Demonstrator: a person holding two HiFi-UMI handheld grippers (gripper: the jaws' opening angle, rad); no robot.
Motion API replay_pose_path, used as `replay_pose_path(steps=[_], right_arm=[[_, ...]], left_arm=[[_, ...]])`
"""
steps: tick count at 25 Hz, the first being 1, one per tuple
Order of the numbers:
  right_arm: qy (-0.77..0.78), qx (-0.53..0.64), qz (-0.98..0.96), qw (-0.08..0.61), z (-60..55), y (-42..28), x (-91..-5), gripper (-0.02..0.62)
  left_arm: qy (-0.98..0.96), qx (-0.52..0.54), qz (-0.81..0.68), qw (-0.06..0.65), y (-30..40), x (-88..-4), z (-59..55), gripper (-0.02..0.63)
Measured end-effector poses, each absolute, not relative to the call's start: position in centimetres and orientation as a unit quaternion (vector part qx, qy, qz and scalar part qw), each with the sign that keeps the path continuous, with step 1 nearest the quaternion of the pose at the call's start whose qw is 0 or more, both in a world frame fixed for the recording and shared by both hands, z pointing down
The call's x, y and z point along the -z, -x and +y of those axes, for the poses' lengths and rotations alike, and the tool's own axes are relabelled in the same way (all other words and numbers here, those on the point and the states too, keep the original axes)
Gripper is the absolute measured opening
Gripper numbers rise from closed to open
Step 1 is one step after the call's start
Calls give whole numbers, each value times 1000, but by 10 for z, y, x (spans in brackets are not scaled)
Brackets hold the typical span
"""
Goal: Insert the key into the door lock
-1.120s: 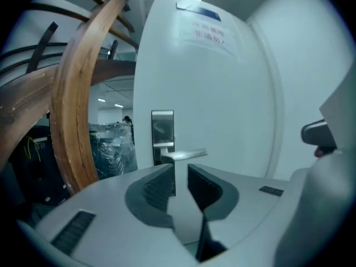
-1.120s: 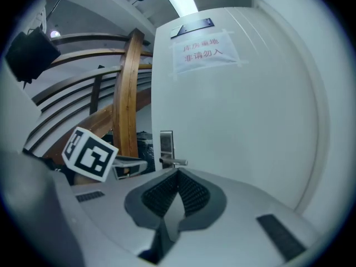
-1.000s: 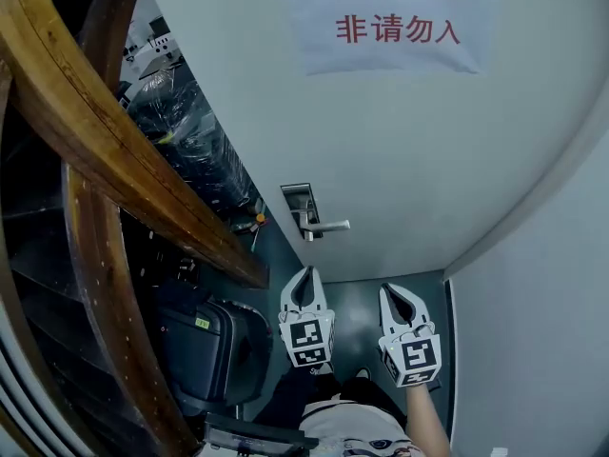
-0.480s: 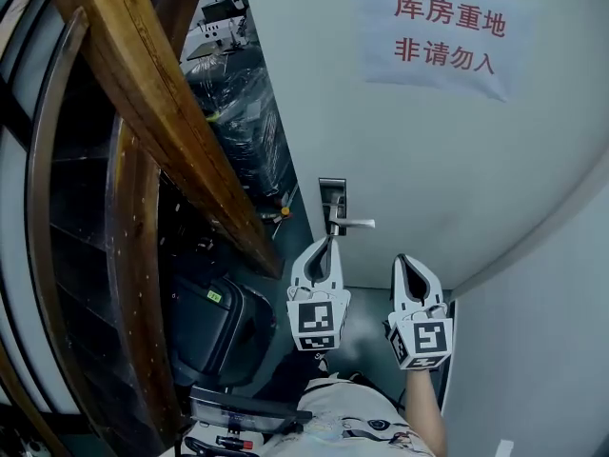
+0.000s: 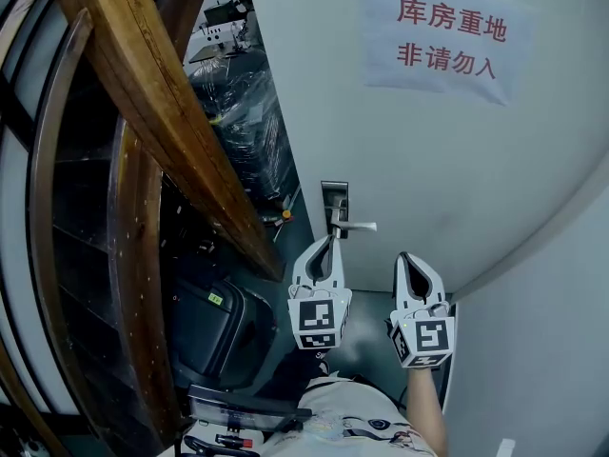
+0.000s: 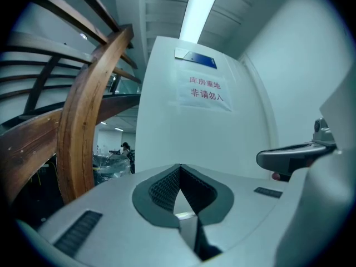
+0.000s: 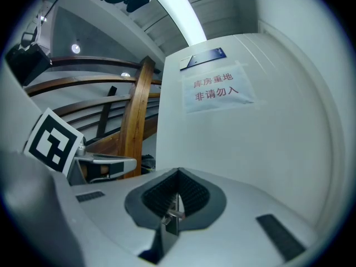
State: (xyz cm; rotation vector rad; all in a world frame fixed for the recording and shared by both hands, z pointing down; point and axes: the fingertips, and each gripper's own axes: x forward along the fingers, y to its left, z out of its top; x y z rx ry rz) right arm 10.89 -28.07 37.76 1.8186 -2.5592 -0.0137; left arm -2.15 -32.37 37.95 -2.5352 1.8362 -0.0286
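A pale door [image 5: 428, 160] carries a steel lock plate [image 5: 334, 196] with a lever handle [image 5: 360, 227] that points right. My left gripper [image 5: 329, 241] is shut with nothing seen in it, its tips just below the lock plate. My right gripper [image 5: 403, 258] hangs lower and to the right, a short way from the door. In the right gripper view its jaws [image 7: 178, 172] are shut on a small metal key [image 7: 173, 212] that sits back between the ribbed pads. Neither gripper view shows the keyhole.
A paper sign [image 5: 445, 34] with red print hangs high on the door. Curved wooden stair beams [image 5: 162, 112] cross close on the left. A black suitcase [image 5: 205, 327] lies below them, with plastic-wrapped goods [image 5: 238, 122] behind. A wall corner [image 5: 533, 284] closes in on the right.
Both grippers have risen toward the lock plate since the earliest frame, and the head view has swung up and left. Over the last half second nothing has visibly moved.
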Motion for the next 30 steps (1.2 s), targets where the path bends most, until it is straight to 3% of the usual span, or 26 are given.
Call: replay_pose_path(steps=[30], right_arm=[[-575,6,-818,3,-291,-96,-381,5]], left_arm=[[800,13,600,-3,40,-387,-331,2]])
